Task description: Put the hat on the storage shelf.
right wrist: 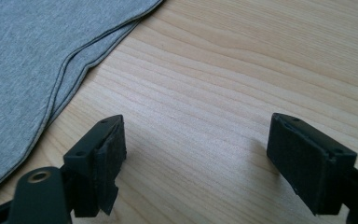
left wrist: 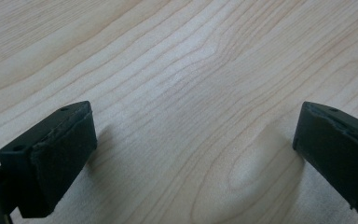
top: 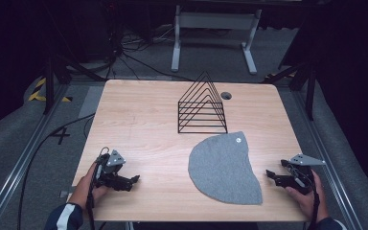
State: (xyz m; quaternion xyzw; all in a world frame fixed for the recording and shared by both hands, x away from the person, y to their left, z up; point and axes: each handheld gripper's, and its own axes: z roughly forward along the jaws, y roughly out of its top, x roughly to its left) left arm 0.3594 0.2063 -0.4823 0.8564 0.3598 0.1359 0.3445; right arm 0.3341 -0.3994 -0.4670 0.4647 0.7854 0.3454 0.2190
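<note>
The right gripper (top: 274,176) is held low over the table (top: 143,124) with its jaws spread wide and nothing between them, just beside the lower right edge of the grey cloth (top: 224,167), which lies flat on the near right part of the tabletop. The left gripper (top: 133,181) is likewise spread and empty, well apart from the cloth over bare wood at the near left.

A likely slip is judged to be a partial pick: the hem appears doubled, and if only the top layer is pinched, the cloth could unfold or drag when lifted. A jaw could also be pushed against the edge and bunch it instead of sliding under. If carried carelessly, the cloth could be caught on the black wire rack (top: 202,105) standing just behind it.

The doubled, stitched hem (right wrist: 70,70) is revealed in the right gripper view; the cloth's half-round outline, its small round tag (top: 238,140) and the rack are made plain from the high view.
</note>
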